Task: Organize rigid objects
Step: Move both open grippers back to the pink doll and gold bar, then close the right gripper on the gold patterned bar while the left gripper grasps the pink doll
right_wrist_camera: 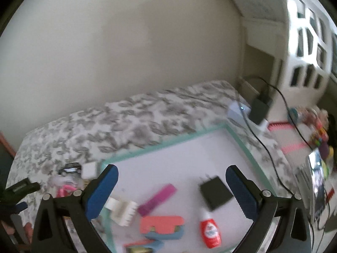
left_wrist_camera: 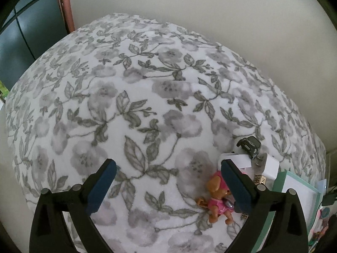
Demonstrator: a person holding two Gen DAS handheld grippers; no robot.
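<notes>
Both the left hand-held gripper [left_wrist_camera: 168,181] and the right hand-held gripper [right_wrist_camera: 171,184] are held agape, nothing gripped (the right over the tray [right_wrist_camera: 164,145]).

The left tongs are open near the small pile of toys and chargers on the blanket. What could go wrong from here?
1. The toy dog lies right against the left tongs finger, so closing may push it rather than grip it.
2. The white charger and black clip lie close together; a grasp may catch both.
3. The soft blanket could let objects tilt or sink.
</notes>
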